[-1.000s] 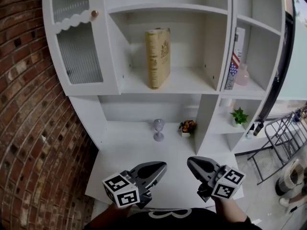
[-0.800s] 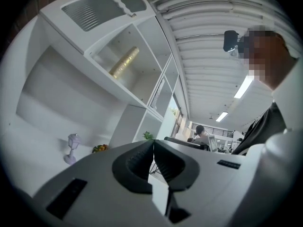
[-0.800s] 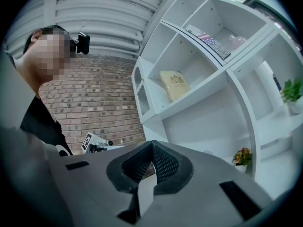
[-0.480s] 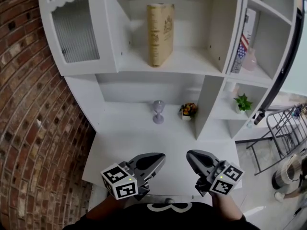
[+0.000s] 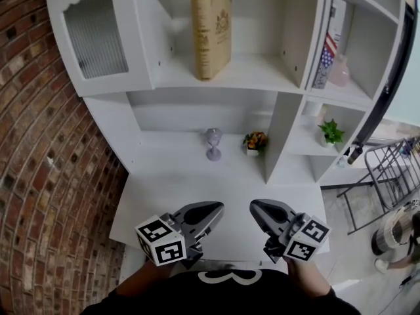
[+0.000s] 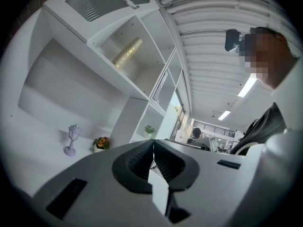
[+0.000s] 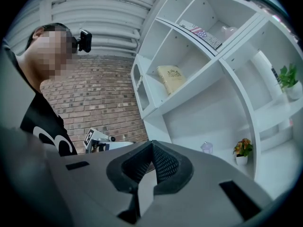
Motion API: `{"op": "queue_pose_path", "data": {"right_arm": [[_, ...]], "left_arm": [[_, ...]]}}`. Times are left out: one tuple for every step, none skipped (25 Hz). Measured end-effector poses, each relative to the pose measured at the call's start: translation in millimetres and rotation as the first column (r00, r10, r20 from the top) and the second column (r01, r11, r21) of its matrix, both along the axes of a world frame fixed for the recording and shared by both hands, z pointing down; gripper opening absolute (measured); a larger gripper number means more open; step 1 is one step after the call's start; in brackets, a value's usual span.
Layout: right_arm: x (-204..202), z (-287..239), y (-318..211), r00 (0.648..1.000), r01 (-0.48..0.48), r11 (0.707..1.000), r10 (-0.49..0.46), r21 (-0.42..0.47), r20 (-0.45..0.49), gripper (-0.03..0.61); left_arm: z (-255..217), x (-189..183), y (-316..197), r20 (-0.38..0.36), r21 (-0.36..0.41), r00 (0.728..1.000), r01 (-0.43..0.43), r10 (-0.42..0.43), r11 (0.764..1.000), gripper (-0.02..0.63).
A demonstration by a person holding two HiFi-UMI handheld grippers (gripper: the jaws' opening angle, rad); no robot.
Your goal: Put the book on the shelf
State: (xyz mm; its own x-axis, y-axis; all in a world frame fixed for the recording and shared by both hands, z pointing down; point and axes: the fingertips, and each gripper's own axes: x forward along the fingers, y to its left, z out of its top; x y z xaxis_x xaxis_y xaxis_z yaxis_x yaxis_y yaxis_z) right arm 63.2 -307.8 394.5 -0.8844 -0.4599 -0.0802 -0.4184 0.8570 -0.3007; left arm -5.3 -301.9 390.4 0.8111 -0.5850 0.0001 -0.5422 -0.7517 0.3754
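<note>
A tan hardback book (image 5: 211, 35) stands upright in the middle compartment of the white shelf unit (image 5: 236, 77); it also shows in the left gripper view as the book (image 6: 126, 52) and in the right gripper view as the book (image 7: 171, 78). My left gripper (image 5: 216, 207) hangs low over the front of the white desk surface (image 5: 223, 195), jaws together and empty. My right gripper (image 5: 254, 207) is beside it, a hand's width to the right, also shut with nothing held. Both are far below the book.
A small lilac lantern (image 5: 212, 143) and a potted orange flower (image 5: 254, 142) stand at the back of the desk. A green plant (image 5: 331, 134), a pink vase (image 5: 340, 73) and a flag-patterned book (image 5: 323, 61) fill the right compartments. Brick wall (image 5: 46, 176) lies left, a glass-fronted door (image 5: 95, 35) upper left.
The head view has tipped down and drawn back, so the shelf unit sits higher in frame. Both grippers stay shut, side by side near the desk's front edge.
</note>
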Motion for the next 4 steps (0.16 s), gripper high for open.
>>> {"op": "queue_pose_path", "data": {"right_arm": [[1.5, -0.1, -0.8, 1.0, 0.004, 1.0, -0.004, 0.0, 0.001, 0.009], [3.4, 0.0, -1.7, 1.0, 0.007, 1.0, -0.007, -0.001, 0.001, 0.009], [5.6, 0.1, -2.8, 1.0, 0.009, 1.0, -0.009, -0.002, 0.002, 0.009], [7.8, 0.3, -3.9, 1.0, 0.012, 1.0, -0.012, -0.003, 0.002, 0.009]], "left_arm": [[0.4, 2.1, -1.2, 0.001, -0.003, 1.0, 0.002, -0.002, 1.0, 0.005], [0.8, 4.4, -2.5, 0.001, -0.006, 1.0, 0.004, -0.004, 1.0, 0.003], [1.1, 6.7, -4.0, 0.002, -0.008, 1.0, 0.006, -0.006, 1.0, 0.005], [1.4, 9.0, -5.5, 0.002, -0.01, 1.0, 0.009, -0.009, 1.0, 0.003]]}}
